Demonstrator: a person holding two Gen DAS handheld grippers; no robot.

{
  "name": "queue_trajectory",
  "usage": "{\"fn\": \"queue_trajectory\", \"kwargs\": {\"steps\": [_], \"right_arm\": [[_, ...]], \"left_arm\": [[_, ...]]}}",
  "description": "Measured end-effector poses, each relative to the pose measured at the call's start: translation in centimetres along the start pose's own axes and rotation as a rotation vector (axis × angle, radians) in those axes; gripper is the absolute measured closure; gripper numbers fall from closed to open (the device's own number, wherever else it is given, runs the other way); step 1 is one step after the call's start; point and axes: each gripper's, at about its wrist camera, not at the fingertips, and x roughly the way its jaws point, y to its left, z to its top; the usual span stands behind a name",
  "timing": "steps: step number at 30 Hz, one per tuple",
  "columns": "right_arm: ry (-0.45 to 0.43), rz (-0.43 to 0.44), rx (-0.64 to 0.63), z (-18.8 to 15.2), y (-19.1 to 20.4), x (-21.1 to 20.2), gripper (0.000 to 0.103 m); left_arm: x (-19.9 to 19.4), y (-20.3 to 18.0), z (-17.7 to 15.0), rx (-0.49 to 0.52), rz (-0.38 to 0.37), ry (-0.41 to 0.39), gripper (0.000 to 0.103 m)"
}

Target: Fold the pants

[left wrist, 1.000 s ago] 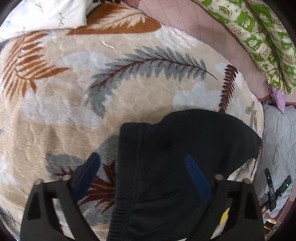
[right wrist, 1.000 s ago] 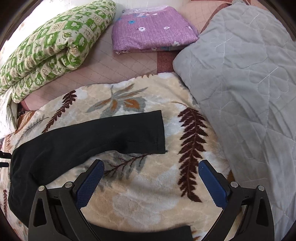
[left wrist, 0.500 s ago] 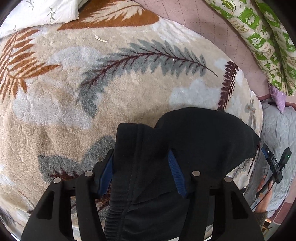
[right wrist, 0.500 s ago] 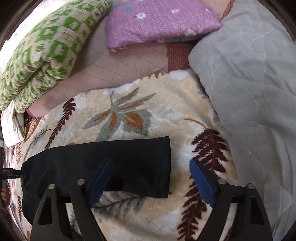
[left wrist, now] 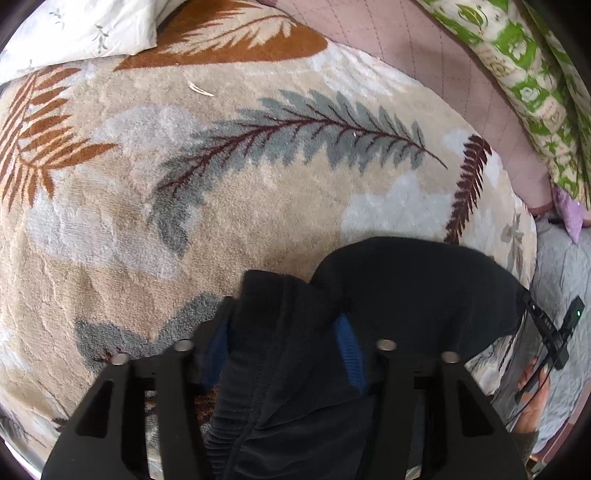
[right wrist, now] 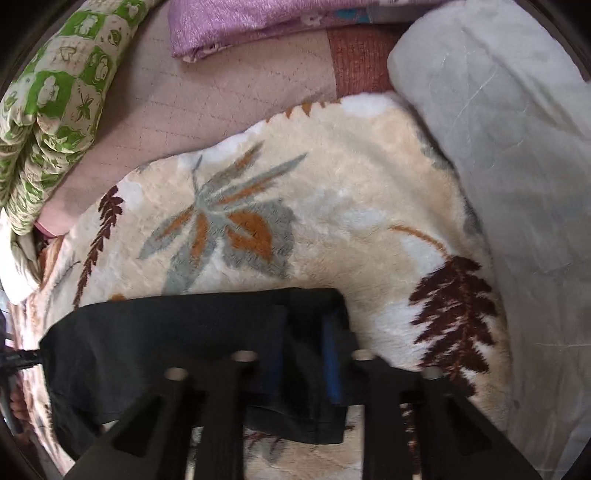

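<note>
Black pants [left wrist: 406, 288] lie across a leaf-patterned plush blanket [left wrist: 221, 184]. My left gripper [left wrist: 282, 347] points down at the waistband end. Its jaws are closing, and the blue pads [left wrist: 347, 350] squeeze a bunched ridge of the fabric between them. In the right wrist view a pant leg [right wrist: 166, 332] stretches leftward from the hem. My right gripper [right wrist: 303, 354] is shut on the hem end, with dark cloth pinched between its fingers. The right gripper [left wrist: 554, 332] and the hand [left wrist: 532, 398] that holds it show at the left view's right edge.
A rolled green-patterned quilt [right wrist: 48, 110] and a folded purple blanket [right wrist: 258, 22] lie at the back on a pink quilted sheet [right wrist: 207, 103]. A grey quilt [right wrist: 517, 184] borders the blanket on the right. A white pillow [left wrist: 74, 33] sits at the far left.
Both grippers came down onto the pants and closed. The right one moved forward from bare blanket to the leg's hem and pinched it. The left one narrowed around the waistband.
</note>
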Motion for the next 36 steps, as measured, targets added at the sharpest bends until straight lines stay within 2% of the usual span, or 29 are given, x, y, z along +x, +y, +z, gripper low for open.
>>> {"fn": "queue_trajectory", "kwargs": {"steps": [3, 10, 16, 22, 26, 31, 32, 36], "right_arm": [[-0.046, -0.003, -0.007, -0.4, -0.1, -1.6, 0.092], [-0.116, -0.023, -0.053, -1.1, 0.8, -5.0, 0.093], [-0.193, -0.01, -0.086, -2.3, 1.8, -8.5, 0.093], [-0.243, -0.031, -0.12, -4.4, 2.3, -11.2, 0.093], [-0.273, -0.025, -0.144, -6.4, 2.6, -12.9, 0.093], [-0.296, -0.01, -0.181, -10.4, 2.7, -14.4, 0.093], [-0.3, -0.001, -0.18, -11.4, 2.5, -14.6, 0.093], [-0.312, 0.034, -0.179, -15.0, 1.9, -15.1, 0.093]], "left_arm": [[-0.4, 0.1, -0.2, -0.004, -0.005, -0.01, 0.071], [-3.7, 0.1, -1.2, 0.006, -0.047, -0.077, 0.072], [-6.4, -0.1, -3.1, 0.042, -0.043, -0.154, 0.073], [-8.6, 0.4, -5.2, 0.033, -0.044, -0.221, 0.073], [-9.6, 0.9, -7.8, 0.037, -0.053, -0.278, 0.075], [-10.1, 2.5, -11.4, 0.031, -0.041, -0.328, 0.076], [-10.2, 3.0, -12.2, 0.023, -0.038, -0.341, 0.081], [-9.6, 4.3, -14.4, 0.002, -0.03, -0.345, 0.081]]}}
